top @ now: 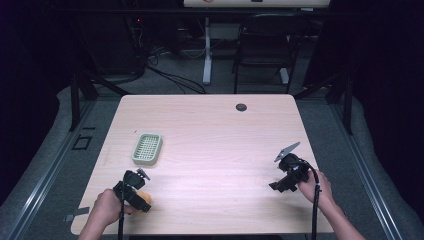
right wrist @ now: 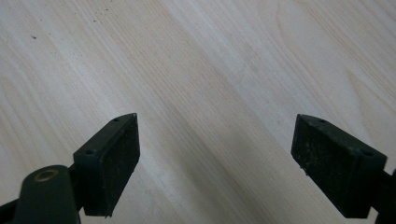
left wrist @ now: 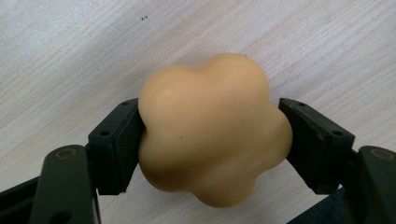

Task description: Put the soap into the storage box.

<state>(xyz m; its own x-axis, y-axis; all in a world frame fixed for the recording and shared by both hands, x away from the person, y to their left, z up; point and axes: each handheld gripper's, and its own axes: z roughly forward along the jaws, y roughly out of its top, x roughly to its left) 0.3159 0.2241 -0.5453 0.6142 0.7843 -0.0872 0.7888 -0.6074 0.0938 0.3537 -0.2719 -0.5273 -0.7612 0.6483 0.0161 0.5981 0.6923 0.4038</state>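
A pale orange, flower-shaped soap bar (left wrist: pixel 212 130) sits between the two black jaws of my left gripper (left wrist: pixel 212 140), which is shut on it just above the wooden table. In the high view the left gripper (top: pixel 140 199) is near the table's front left corner, with the soap bar (top: pixel 143 196) showing as an orange patch at its tip. A light green slatted soap dish (top: pixel 147 148) rests on the table a little beyond it. My right gripper (top: pixel 276 187) is at the front right, and its jaws (right wrist: pixel 217 163) stand wide open over bare wood.
The light wooden table (top: pixel 210 135) has a small dark round grommet (top: pixel 241 107) near its far edge. Beyond the table stand a black chair (top: pixel 265 47) and a white desk leg (top: pixel 206 50) with cables on the floor.
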